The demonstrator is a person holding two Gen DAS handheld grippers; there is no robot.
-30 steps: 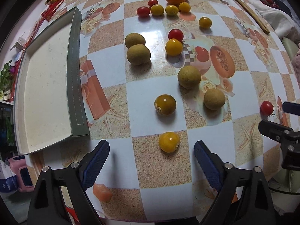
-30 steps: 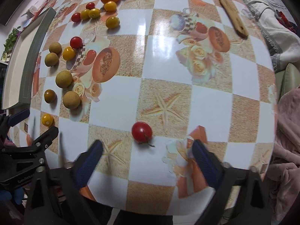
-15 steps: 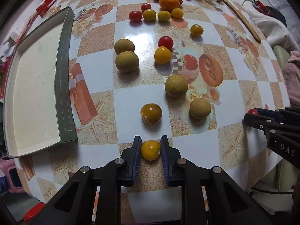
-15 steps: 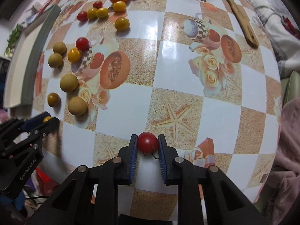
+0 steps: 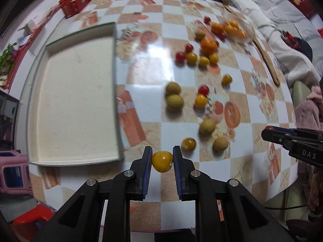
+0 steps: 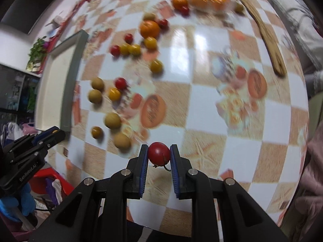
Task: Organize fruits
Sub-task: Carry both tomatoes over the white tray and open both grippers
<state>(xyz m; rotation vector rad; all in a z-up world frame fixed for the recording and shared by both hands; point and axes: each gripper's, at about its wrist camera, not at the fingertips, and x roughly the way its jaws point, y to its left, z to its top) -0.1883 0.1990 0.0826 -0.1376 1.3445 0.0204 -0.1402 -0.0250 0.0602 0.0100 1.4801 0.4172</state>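
Observation:
My left gripper (image 5: 162, 157) is shut on a yellow cherry tomato (image 5: 162, 161) and holds it above the table near the front edge. My right gripper (image 6: 159, 154) is shut on a red cherry tomato (image 6: 159, 155), also lifted above the table. A shallow green-rimmed tray (image 5: 76, 92) with a pale empty floor lies at the left. Several loose fruits lie on the checkered table: tan round fruits (image 5: 174, 101), yellow tomatoes (image 5: 200, 100), red tomatoes (image 5: 203, 90) and an orange (image 5: 208, 45). The right gripper shows in the left wrist view (image 5: 268, 133), the left one in the right wrist view (image 6: 56, 134).
A clear bowl of orange fruit (image 5: 236, 30) stands at the back right beside a wooden spatula (image 5: 266, 60). Red boxes (image 5: 78, 2) line the far left edge. A pink stool (image 5: 12, 173) stands below the table's front left. Cloth and a cushion lie off the right edge.
Both grippers closed on their tomatoes half a second ago and have since lifted them off the table. The views have pulled up and back, and the frames are motion-blurred.

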